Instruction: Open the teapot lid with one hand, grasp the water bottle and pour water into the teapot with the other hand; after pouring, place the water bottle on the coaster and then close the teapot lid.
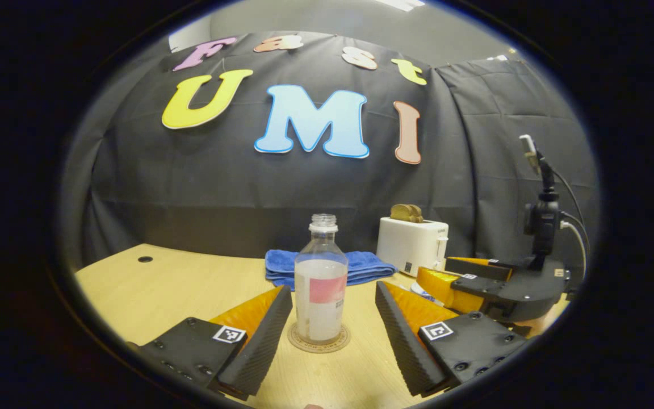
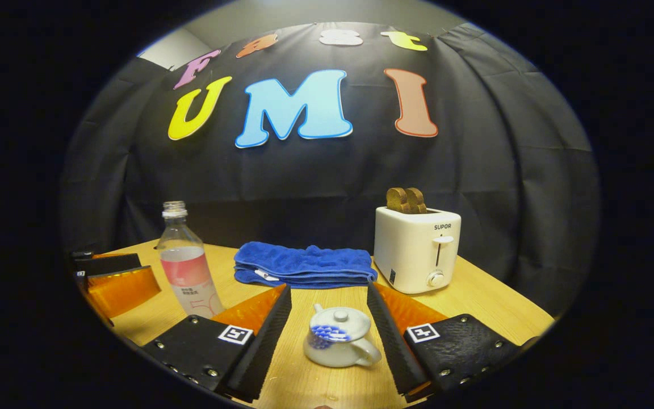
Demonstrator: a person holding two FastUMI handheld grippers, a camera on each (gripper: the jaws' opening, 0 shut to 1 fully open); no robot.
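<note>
Black cloth closes off the booth behind a pale wooden surface (image 2: pixel 474 301) on which all items stand.

Teapot (image 2: pixel 338 341): small and white with a blue pattern, sitting low at the near edge of the surface in the right gripper view. Its lid (image 2: pixel 341 321) is seated on the body, knob up. The handle points toward the camera and to the right; the spout end faces away to the left. Its long axis, spout to handle, runs diagonally across that view.

Water bottle (image 1: pixel 321 284): clear, uncapped, pink label, partly filled. It stands upright, long axis vertical, mouth up, squarely on the round coaster (image 1: pixel 319 339).

Grippers: the left gripper (image 1: pixel 332 335) is spread wide, one finger either side of the bottle and neither touching it. The right gripper (image 2: pixel 330 335) is likewise spread, flanking the teapot without contact.

Progress, as judged: the layout fits either the very start or the very end of the task, since the bottle rests on the coaster and the lid is down. The pictures cannot settle which; the water level inside the teapot is hidden. If at the start, every step remains: lifting the lid, pouring, returning the bottle, closing.

Surroundings: a folded blue towel (image 2: pixel 304 264) lies behind the teapot, and a white toaster (image 2: pixel 416 250) holding two slices of toast (image 2: pixel 405 200) stands to its right.
</note>
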